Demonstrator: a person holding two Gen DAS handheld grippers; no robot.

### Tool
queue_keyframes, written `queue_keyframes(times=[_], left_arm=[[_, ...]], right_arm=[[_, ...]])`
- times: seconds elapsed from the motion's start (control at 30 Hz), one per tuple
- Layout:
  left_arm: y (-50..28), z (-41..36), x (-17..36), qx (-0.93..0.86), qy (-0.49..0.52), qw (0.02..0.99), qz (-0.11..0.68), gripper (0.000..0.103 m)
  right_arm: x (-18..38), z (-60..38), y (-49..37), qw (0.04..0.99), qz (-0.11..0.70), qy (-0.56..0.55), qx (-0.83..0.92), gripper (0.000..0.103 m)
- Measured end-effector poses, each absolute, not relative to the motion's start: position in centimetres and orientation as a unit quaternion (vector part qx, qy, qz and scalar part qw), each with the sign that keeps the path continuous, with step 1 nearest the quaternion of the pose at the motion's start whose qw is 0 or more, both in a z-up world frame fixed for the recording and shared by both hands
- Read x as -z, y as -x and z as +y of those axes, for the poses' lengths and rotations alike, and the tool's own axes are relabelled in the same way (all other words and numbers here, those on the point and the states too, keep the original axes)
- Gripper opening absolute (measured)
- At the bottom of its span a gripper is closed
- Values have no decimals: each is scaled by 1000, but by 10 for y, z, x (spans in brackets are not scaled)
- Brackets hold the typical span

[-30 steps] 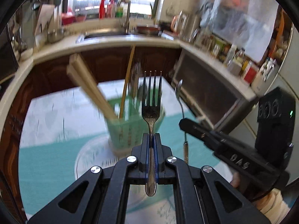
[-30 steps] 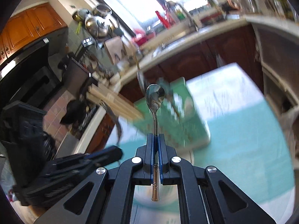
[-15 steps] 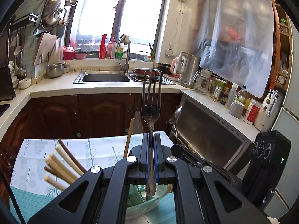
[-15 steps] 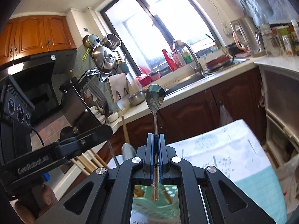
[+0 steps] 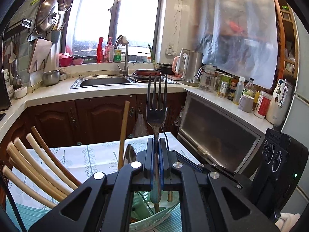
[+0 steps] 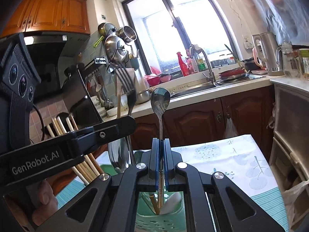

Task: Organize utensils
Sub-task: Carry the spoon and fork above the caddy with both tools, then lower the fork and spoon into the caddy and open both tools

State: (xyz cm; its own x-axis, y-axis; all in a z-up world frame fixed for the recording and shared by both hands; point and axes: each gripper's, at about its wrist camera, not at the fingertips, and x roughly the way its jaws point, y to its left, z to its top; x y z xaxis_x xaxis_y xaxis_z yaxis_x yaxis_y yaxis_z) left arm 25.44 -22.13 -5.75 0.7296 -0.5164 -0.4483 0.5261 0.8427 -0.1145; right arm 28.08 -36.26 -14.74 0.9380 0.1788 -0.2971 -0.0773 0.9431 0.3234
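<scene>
My left gripper [image 5: 156,145] is shut on a steel fork [image 5: 156,104], held upright with tines up; its handle end reaches down into the green utensil holder [image 5: 146,220]. My right gripper [image 6: 160,145] is shut on a steel spoon [image 6: 160,101], upright with the bowl up, its handle end down inside the green holder [image 6: 160,224]. Several pale chopsticks [image 5: 36,166] and a wooden stick [image 5: 122,133] lean out of the holder. Another spoon [image 6: 118,154] stands in it. The left gripper and its fork [image 6: 126,87] show at the left of the right wrist view.
The holder stands on a table with a white and teal cloth [image 6: 231,166]. Dark wooden cabinets [image 5: 92,119], a sink [image 5: 104,81] and a crowded counter [image 5: 231,104] lie behind. The right gripper's body [image 5: 278,166] is close at the right.
Both grippers have tilted up from looking down at the table to level, and have come down over the holder. The fork and spoon handles now reach into it.
</scene>
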Motion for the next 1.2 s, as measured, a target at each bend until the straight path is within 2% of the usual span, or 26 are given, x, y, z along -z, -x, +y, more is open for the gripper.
queue_keyframes(times=[0.43, 0.7, 0.77, 0.9, 1.0, 1.07, 1.13, 1.2], left_arm=[[-244, -221, 79, 293, -20, 916, 272, 5], [-233, -211, 77, 303, -7, 904, 302, 11], [-226, -207, 74, 307, 1, 900, 310, 18], [-206, -194, 66, 317, 11, 890, 328, 23], [-184, -177, 62, 314, 11, 887, 338, 39], [-167, -161, 63, 305, 12, 884, 353, 54], [-151, -147, 66, 289, 2, 883, 370, 57], [-135, -133, 70, 269, -12, 882, 387, 64]], right_arm=[[198, -342, -273, 974, 186, -118, -59, 5], [186, -334, -228, 974, 194, -91, -72, 8], [183, -329, -219, 973, 205, -83, -72, 12], [168, -323, -191, 967, 223, -97, -74, 19], [163, -314, -166, 960, 247, -109, -75, 25], [161, -308, -146, 954, 265, -114, -75, 27], [158, -296, -123, 949, 283, -119, -77, 33], [155, -285, -103, 938, 310, -131, -78, 34]])
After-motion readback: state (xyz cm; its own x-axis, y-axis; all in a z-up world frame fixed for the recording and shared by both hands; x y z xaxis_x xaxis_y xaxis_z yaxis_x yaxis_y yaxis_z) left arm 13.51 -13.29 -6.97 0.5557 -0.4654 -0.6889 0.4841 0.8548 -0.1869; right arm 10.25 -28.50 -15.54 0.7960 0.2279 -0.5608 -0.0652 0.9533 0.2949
